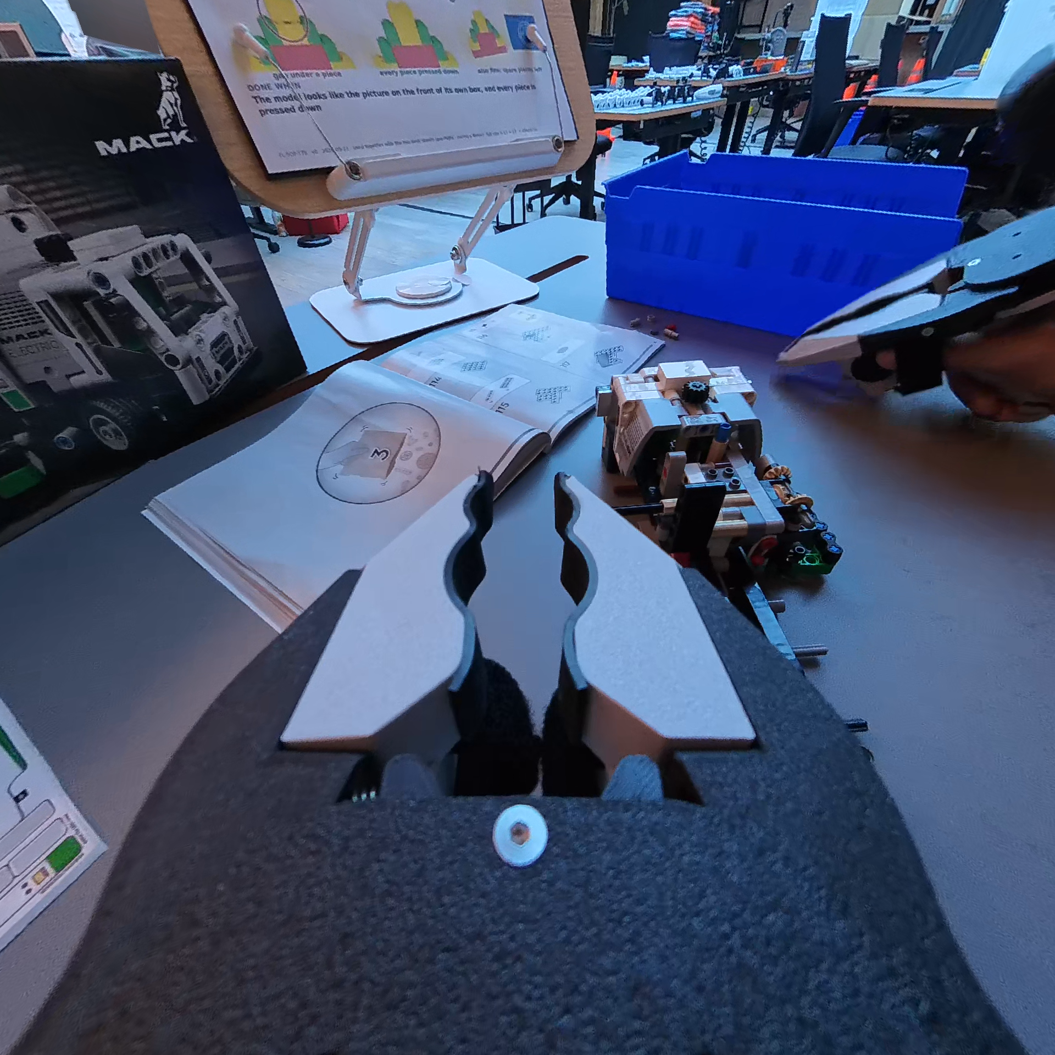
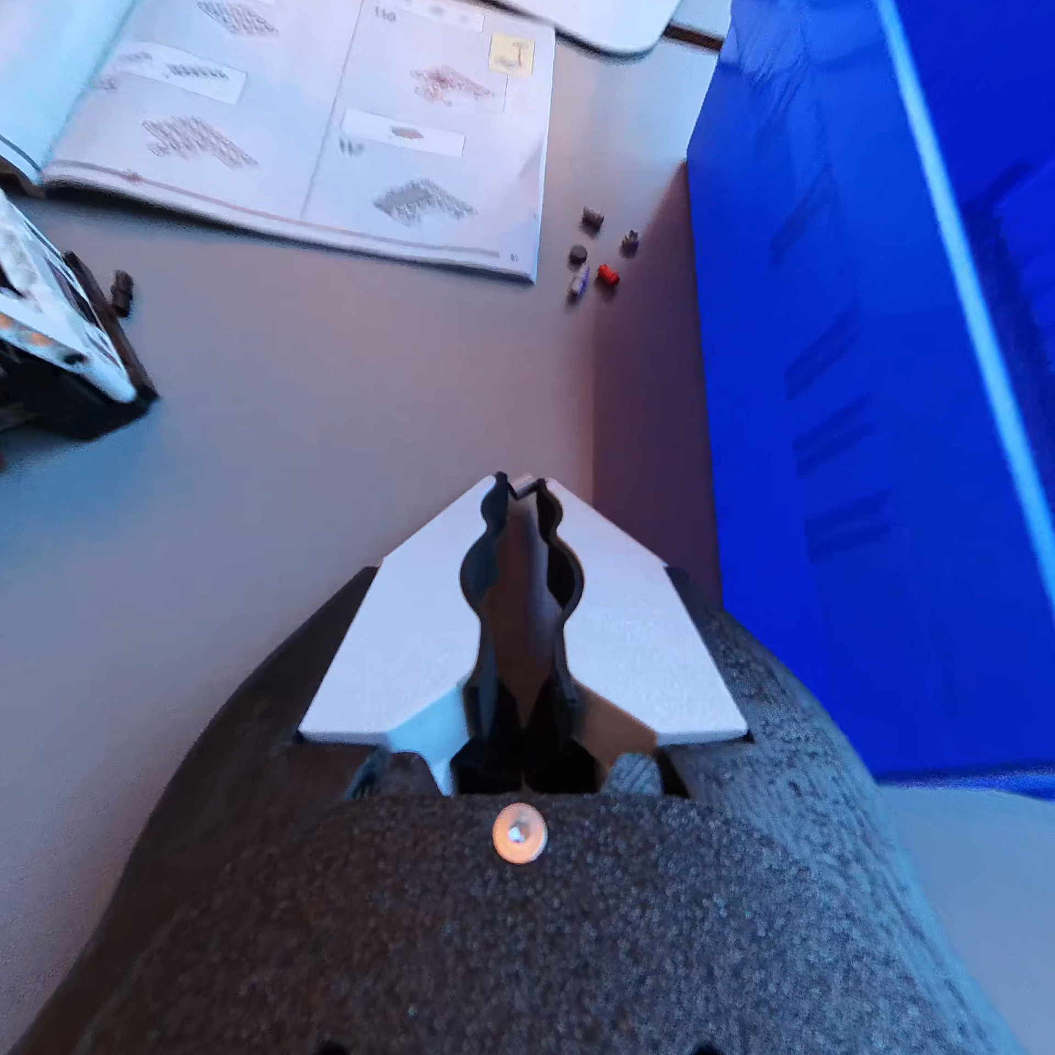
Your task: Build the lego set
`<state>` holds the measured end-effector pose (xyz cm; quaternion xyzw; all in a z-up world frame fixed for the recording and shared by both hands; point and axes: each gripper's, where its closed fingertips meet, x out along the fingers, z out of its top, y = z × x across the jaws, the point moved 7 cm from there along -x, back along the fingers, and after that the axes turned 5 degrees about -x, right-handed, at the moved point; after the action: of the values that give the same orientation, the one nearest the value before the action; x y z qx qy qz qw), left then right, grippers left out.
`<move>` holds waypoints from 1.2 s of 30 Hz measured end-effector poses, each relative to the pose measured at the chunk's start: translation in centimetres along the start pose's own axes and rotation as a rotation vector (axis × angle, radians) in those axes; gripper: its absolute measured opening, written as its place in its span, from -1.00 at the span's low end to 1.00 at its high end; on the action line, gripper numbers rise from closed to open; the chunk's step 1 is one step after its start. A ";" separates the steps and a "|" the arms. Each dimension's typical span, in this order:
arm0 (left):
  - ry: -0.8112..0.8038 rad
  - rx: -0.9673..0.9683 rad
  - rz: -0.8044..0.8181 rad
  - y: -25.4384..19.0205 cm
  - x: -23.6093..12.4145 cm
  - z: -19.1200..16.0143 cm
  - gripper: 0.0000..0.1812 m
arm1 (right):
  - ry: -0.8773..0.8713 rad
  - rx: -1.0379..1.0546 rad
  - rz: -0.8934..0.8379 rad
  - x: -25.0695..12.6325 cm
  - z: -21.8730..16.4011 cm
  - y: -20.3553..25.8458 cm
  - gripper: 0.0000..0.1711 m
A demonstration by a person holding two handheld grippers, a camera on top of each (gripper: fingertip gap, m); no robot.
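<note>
- The right gripper point(image 2: 522, 485) is hovering just beside the blue bin point(image 2: 856, 399), its jaws clenched on what looks like a small pale piece point(image 2: 525, 487); blur is making the piece hard to identify.
- The left gripper point(image 1: 522, 485) is hanging released over the worktop point(image 1: 913, 571), holding nothing.
- The part-built model point(image 1: 702, 456) is lying mid-worktop, just right of the open instruction booklet point(image 1: 399, 434).
- Judging from this, the piece is going to the model; the free claw should be bracing the model before any pressing.
- Loose small parts point(image 2: 599, 251) are lying between the booklet and the bin, so sweeping low there is risking scattering them.
- Bare worktop between the bin and the model is giving open room; the bin wall at the far edge is limiting rightward swing.
</note>
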<state>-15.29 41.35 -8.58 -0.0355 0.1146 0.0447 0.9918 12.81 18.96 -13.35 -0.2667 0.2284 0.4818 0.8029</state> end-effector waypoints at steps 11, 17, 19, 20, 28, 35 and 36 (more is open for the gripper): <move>-0.004 0.018 -0.023 -0.8 0.1 0.2 -0.79 | 0.079 -0.035 -0.158 11.2 8.9 -2.9 -0.89; -0.034 -0.017 -0.025 -0.4 -0.5 0.8 -0.79 | 0.092 0.042 -0.081 10.8 8.4 -2.3 -0.89; -0.042 -0.034 -0.035 -0.3 -0.5 0.9 -0.79 | 0.118 0.039 -0.073 11.1 8.0 -2.2 -0.89; -0.042 -0.035 -0.034 -0.3 -0.5 0.8 -0.79 | 0.111 0.040 -0.073 11.1 8.0 -2.1 -0.89; -0.029 -0.029 -0.011 0.1 -0.5 0.5 -0.79 | -0.018 0.014 -0.009 5.2 8.3 -0.6 -0.70; -0.025 -0.027 -0.037 -0.5 -0.1 0.7 -0.79 | 0.007 0.024 -0.083 -4.6 -1.9 -0.1 -0.73; -0.023 -0.024 -0.044 -0.7 0.0 0.7 -0.79 | 0.017 0.043 -0.096 -4.9 -2.8 -0.4 -0.73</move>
<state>-15.05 40.68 -7.87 -0.0496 0.1020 0.0246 0.9932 10.77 13.77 -12.34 -0.2643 0.2321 0.4355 0.8286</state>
